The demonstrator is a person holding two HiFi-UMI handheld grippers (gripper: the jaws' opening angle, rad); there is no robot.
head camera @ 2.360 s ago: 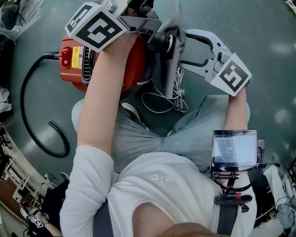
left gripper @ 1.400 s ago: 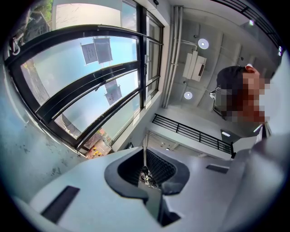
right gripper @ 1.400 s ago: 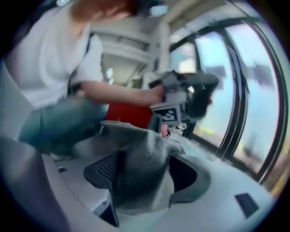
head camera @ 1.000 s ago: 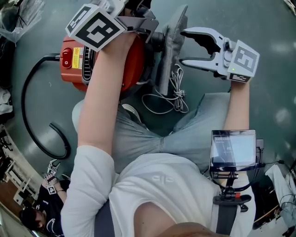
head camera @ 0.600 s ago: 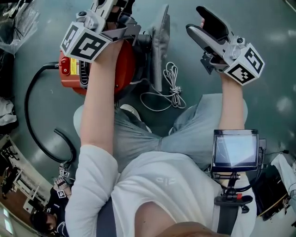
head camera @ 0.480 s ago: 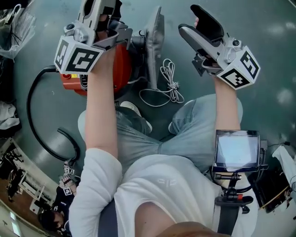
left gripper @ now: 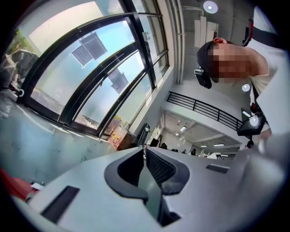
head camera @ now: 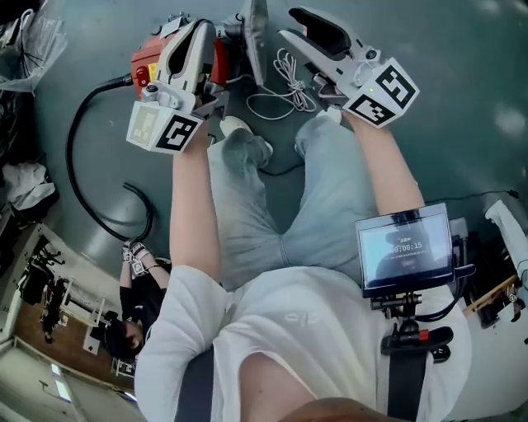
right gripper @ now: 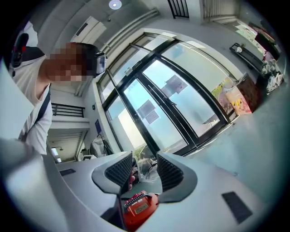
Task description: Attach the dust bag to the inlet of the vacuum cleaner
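The red vacuum cleaner [head camera: 145,64] lies on the floor at the top of the head view, half hidden behind my left gripper [head camera: 205,26]. The grey dust bag [head camera: 254,31] stands edge-on just right of it, by the inlet; the joint itself is hidden. My left gripper [left gripper: 145,154] points level at windows, shut with nothing in it. My right gripper [head camera: 290,23] is raised right of the bag and touches nothing. In the right gripper view its jaws [right gripper: 144,167] are closing with an empty gap, and the vacuum cleaner [right gripper: 138,206] shows below them.
A black hose [head camera: 87,177] curves from the vacuum across the grey floor at the left. A coiled white cord [head camera: 289,82] lies beside the bag, near the person's knees. A small screen [head camera: 404,247] hangs at the person's right side. Clutter lines the left edge.
Both grippers have lifted up and away from the vacuum and bag and now point level. The left one has come off the inlet area. The right jaws have narrowed.
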